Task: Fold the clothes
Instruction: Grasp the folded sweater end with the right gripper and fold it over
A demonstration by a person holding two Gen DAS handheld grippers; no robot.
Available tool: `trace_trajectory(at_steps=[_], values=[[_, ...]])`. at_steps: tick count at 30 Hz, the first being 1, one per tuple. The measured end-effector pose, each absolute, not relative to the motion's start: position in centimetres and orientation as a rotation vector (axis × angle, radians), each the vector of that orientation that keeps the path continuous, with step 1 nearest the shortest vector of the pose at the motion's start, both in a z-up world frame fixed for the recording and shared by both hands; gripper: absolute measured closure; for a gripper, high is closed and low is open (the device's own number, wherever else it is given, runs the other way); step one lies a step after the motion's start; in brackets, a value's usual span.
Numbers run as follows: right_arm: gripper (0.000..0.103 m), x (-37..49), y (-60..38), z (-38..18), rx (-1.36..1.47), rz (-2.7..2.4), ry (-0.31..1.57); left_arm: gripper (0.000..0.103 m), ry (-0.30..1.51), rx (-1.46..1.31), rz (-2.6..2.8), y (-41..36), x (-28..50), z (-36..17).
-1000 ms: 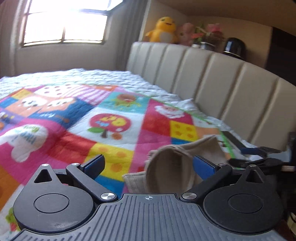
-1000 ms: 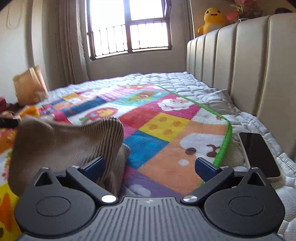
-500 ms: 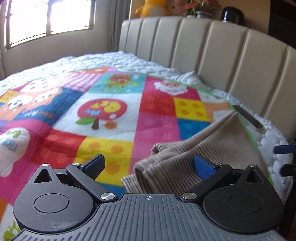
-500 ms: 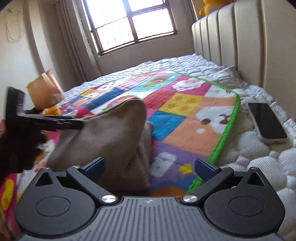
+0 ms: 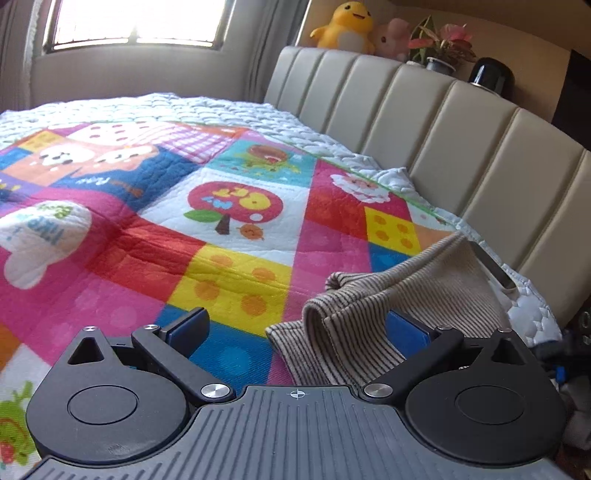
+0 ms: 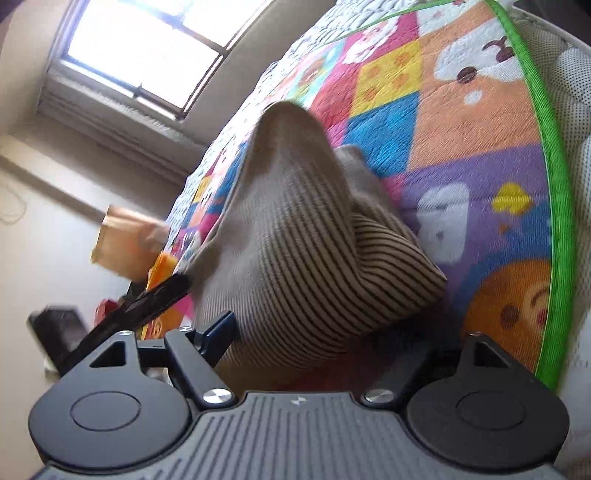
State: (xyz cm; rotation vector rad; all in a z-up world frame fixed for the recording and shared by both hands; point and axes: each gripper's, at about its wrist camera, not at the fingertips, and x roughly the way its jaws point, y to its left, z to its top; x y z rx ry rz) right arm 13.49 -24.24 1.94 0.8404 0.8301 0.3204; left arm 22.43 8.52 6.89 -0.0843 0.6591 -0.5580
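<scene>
garment (image 5: 402, 295), beige with dark stripes, lies bunched on the patchwork quilt (image 5: 221, 236) near the padded headboard (image 5: 424, 110). left gripper (image 5: 295, 325): fingers spread wide, right pad against the cloth; right gripper (image 6: 314, 332): fingers apart, fabric heaped between them. quilt lettering is not legible

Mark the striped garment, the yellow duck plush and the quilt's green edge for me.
striped garment (image 5: 373, 314): left wrist view, on its bunched fold.
yellow duck plush (image 5: 345, 27): left wrist view, on its body.
green edge (image 6: 554, 184): right wrist view, on the quilt's trim.
</scene>
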Motion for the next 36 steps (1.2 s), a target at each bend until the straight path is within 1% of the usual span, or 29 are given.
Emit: trace_trajectory(at_steps=[2,8,11,12,16,19,23,27,32,36], values=[[0.033,14.2,-25.1,2.0,0.837,0.292,0.8,0.0,0.64,-0.071,-0.612,7.8,22.5,7.3],[0.034,17.5,-26.5,2.3,0.756,0.247,0.751,0.0,0.605,-0.036,-0.744,5.0,23.7,8.0],[0.034,19.1,-27.0,2.9,0.726,0.217,0.749,0.0,0.691,-0.003,-0.738,2.9,26.3,6.0],[0.032,19.3,-26.9,3.0,0.713,0.219,0.752,0.0,0.731,-0.005,-0.741,2.5,27.1,5.0],[0.03,20.0,-26.3,3.4,0.625,0.251,0.768,0.0,0.835,-0.144,-0.82,2.6,28.4,1.6],[0.03,20.4,-25.7,3.6,0.56,0.275,0.78,0.0,0.831,-0.214,-0.8,2.8,27.4,0.8],[0.033,21.1,-25.1,3.9,0.472,0.306,0.794,0.0,0.842,-0.243,-0.754,2.2,25.4,1.3],[0.03,22.0,-24.1,4.4,0.372,0.341,0.804,0.0,0.832,-0.223,-0.73,1.5,22.6,1.6],[0.027,25.1,-21.2,6.3,0.171,0.414,0.799,0.0,0.834,-0.293,-0.787,0.8,19.6,1.4],[0.027,25.7,-19.1,7.7,-0.011,0.411,0.75,0.0,0.809,-0.288,-0.845,-0.3,16.8,1.4]])
